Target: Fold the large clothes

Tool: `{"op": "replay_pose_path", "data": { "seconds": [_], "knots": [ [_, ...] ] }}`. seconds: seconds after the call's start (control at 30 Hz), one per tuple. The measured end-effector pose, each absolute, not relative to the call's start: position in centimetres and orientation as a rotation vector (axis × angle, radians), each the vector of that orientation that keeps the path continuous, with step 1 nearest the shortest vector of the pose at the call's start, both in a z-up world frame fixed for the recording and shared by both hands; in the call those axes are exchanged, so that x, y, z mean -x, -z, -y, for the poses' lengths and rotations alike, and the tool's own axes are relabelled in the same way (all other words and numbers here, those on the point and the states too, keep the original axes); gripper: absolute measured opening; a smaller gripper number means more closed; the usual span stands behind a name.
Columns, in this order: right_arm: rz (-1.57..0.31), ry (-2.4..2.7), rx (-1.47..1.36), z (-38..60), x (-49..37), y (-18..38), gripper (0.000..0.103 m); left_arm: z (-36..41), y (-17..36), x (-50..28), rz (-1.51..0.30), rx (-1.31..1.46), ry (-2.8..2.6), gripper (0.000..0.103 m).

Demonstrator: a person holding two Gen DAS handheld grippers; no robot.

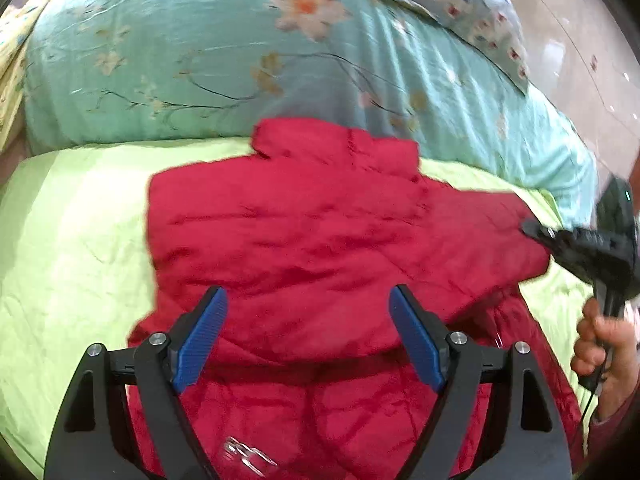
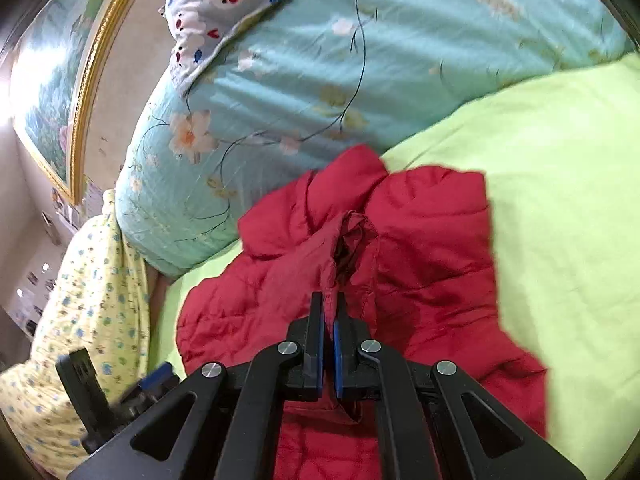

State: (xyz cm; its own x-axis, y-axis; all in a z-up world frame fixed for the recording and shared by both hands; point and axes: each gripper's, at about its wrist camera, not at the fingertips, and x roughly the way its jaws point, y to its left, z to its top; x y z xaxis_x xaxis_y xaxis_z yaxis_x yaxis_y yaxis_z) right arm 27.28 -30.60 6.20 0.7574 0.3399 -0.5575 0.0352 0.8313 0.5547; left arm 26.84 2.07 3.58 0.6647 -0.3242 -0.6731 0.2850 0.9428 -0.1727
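A red quilted puffer jacket (image 1: 320, 232) lies on a lime green bed sheet (image 1: 72, 248), collar towards the far side. My left gripper (image 1: 308, 304) is open and hovers over the jacket's lower middle, holding nothing. My right gripper (image 2: 329, 300) is shut on the jacket's sleeve cuff (image 2: 348, 232), with red fabric pinched between the blue pads. In the left wrist view the right gripper (image 1: 536, 230) sits at the jacket's right side, where the sleeve lies drawn across the body. The jacket (image 2: 420, 248) also fills the middle of the right wrist view.
A bulky teal floral quilt (image 1: 208, 52) lies behind the jacket, with a patterned pillow (image 1: 452, 0) on it. A yellow flowered cloth (image 2: 88, 300) hangs at the bed's side. A gold-framed picture (image 2: 52, 92) is on the wall. Green sheet (image 2: 560, 200) lies beside the jacket.
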Motion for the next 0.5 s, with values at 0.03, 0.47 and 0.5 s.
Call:
{"op": "replay_pose_path", "data": {
  "seconds": [0.03, 0.47, 0.5],
  "knots": [
    [-0.699, -0.170, -0.560, 30.7, -27.2, -6.3, 0.003, -2.5, -3.7, -27.5, -0.765, 0.065, 0.344, 0.083],
    [-0.801, -0.071, -0.430, 30.7, -28.1, -2.8, 0.010, -2.7, 3.3, -33.9, -0.935, 0.030, 0.333, 0.083],
    [-0.805, -0.062, -0.430, 30.8, -27.9, -2.7, 0.010, -2.8, 3.7, -33.9, -0.938, 0.031, 0.331, 0.083]
  ]
}}
